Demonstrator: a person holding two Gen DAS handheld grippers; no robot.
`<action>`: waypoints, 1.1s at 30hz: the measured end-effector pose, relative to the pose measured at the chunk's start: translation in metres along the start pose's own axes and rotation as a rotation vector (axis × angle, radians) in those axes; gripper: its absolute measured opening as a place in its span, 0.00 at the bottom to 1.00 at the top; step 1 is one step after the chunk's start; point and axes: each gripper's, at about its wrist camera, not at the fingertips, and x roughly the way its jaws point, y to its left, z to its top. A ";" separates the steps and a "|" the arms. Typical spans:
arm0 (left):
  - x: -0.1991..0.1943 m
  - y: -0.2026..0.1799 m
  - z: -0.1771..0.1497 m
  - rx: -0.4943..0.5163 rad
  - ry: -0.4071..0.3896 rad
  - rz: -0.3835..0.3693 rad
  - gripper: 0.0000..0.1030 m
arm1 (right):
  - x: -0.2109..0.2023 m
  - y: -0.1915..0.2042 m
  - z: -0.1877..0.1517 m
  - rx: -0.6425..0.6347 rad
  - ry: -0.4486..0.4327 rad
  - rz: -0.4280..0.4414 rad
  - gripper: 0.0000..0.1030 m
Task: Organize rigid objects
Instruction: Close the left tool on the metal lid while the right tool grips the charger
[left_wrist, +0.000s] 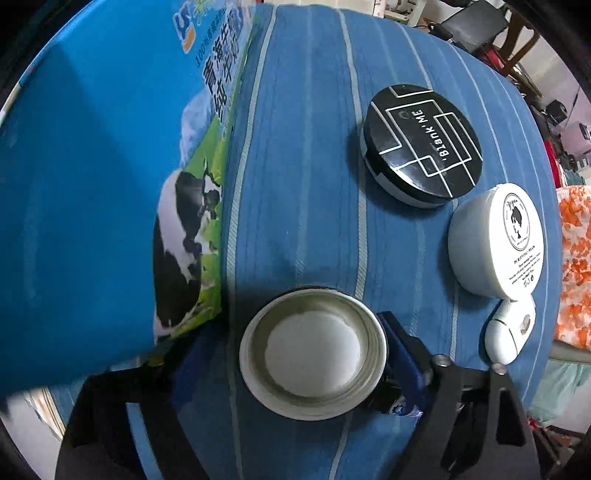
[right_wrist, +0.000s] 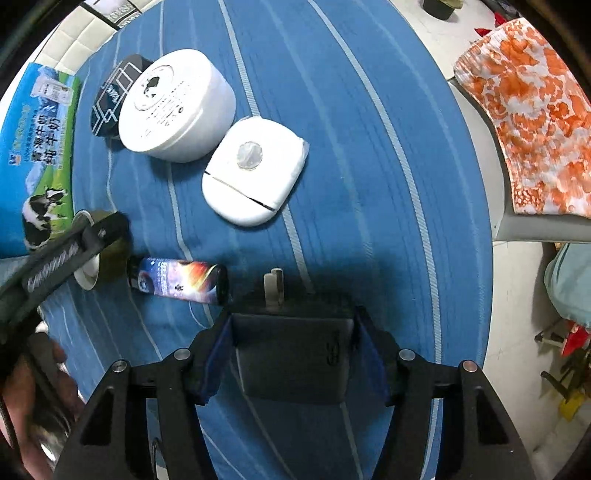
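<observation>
Left tool (left_wrist: 314, 354) straddles an open-topped cup (left_wrist: 313, 353) w/ its fingers at the rim; can't tell if they're pressing. Right tool (right_wrist: 293, 354) is clamped on a black adapter (right_wrist: 291, 356), near edge of the blue striped cloth (right_wrist: 369, 166), right of a small can (right_wrist: 177, 281).

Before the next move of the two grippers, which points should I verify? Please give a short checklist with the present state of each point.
1. Right gripper pads press both sides of the black charger: ok.
2. Left gripper straddles the open jar: ok.
3. Both left pads touch the jar: cannot tell; the side next to the carton is in shadow.
4. Room between the jar and the milk carton: not ok; it looks tight for that finger.
5. Printed tube is apart from the charger: ok, but close.
6. Bare blue cloth is free for setting down: ok.
</observation>
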 end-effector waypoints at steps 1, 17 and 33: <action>-0.003 -0.001 -0.002 0.013 -0.014 -0.005 0.61 | 0.000 0.004 0.006 0.004 0.001 0.002 0.65; -0.004 0.026 -0.065 0.133 0.055 -0.004 0.63 | -0.001 0.024 -0.008 0.011 0.013 -0.044 0.74; -0.013 0.020 -0.066 0.182 0.022 0.007 0.60 | -0.026 0.059 -0.042 -0.069 -0.081 -0.073 0.60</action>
